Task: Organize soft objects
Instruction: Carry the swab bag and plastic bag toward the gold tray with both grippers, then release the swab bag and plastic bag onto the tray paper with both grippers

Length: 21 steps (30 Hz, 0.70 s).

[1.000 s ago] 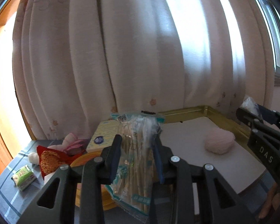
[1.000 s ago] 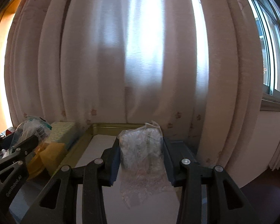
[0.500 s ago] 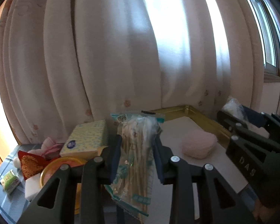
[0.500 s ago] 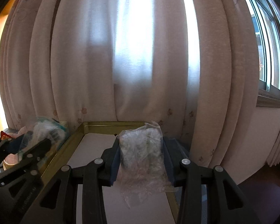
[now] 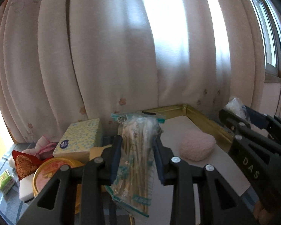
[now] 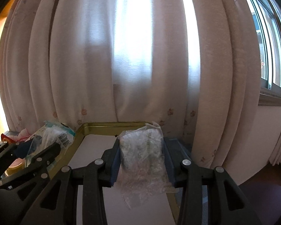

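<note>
Evidently both loads are light, crinkly and slippery. The left gripper [image 5: 137, 154] is clenched mid-length on a clear plastic packet of tan sticks [image 5: 135, 161], at nine o'clock of the gold-rimmed white tray [image 5: 202, 119]; the right gripper [image 6: 141, 158] pinches a crumpled transparent bag [image 6: 143, 155] over that tray's three o'clock rim.

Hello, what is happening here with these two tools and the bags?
A person is sorting soft things with a hand-held gripper in each hand. The left hand-held gripper is clamped on a bag of cotton swabs; the right hand-held gripper is clamped on a clear plastic bag. Both hang above a gold-rimmed tray, where a pink fluffy ball already lies.
</note>
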Motion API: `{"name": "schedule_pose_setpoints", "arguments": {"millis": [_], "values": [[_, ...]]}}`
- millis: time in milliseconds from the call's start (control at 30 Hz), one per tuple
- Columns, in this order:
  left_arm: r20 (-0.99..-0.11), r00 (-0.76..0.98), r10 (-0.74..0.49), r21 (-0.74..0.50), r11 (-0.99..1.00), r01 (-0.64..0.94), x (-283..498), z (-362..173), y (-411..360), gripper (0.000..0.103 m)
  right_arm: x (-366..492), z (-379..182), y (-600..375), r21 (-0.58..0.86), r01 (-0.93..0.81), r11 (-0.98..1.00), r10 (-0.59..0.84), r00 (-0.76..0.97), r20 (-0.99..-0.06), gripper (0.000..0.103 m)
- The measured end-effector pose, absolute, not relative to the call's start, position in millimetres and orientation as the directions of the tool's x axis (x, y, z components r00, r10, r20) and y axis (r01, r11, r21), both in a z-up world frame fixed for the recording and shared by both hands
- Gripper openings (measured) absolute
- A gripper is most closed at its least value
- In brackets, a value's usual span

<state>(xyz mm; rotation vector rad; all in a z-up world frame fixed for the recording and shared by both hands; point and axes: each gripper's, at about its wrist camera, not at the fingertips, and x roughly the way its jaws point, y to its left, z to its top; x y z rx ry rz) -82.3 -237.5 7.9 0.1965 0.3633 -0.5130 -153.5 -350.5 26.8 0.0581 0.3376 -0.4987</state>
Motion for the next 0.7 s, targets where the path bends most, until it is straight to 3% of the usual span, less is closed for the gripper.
{"name": "schedule_pose_setpoints", "arguments": {"millis": [567, 700], "values": [[-0.422, 0.789, -0.446, 0.075, 0.851, 0.521, -74, 6, -248, 0.032, -140, 27, -359, -0.011, 0.449, 0.893, -0.418, 0.822, -0.388, 0.045], [-0.421, 0.793, -0.439, 0.069, 0.857, 0.511, -73, 6, -248, 0.032, -135, 25, -354, -0.007, 0.403, 0.915, -0.373, 0.839, -0.395, 0.052]]}}
